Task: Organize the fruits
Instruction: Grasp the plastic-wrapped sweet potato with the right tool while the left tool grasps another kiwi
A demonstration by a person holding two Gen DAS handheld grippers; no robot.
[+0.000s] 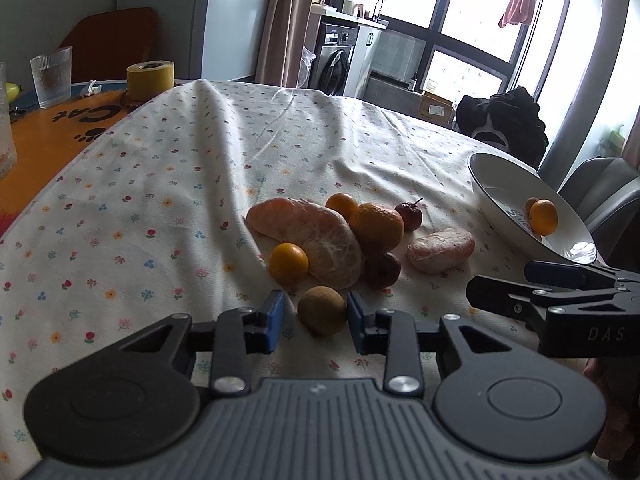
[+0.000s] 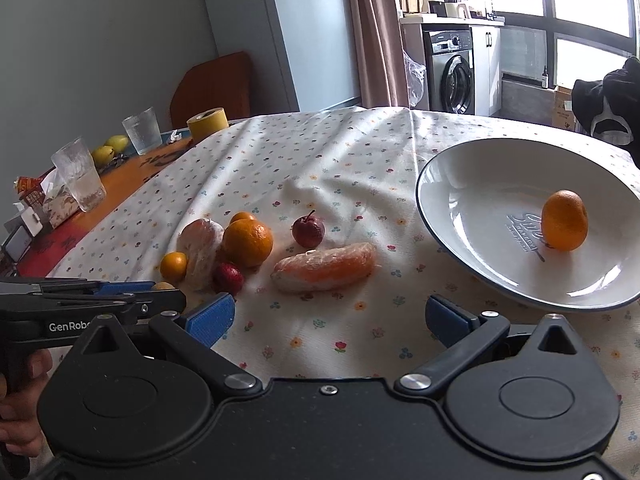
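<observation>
Right wrist view: wrapped citrus wedge (image 2: 325, 267) lengthwise left-right before right gripper's (image 2: 330, 316) wide jaws; left gripper's (image 1: 316, 314) jaws apart around brown fruit (image 1: 322, 310).

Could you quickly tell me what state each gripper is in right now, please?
Left gripper: open, fingers either side of the small brown fruit, not clamped.
Right gripper: open wide, holding nothing.
</observation>
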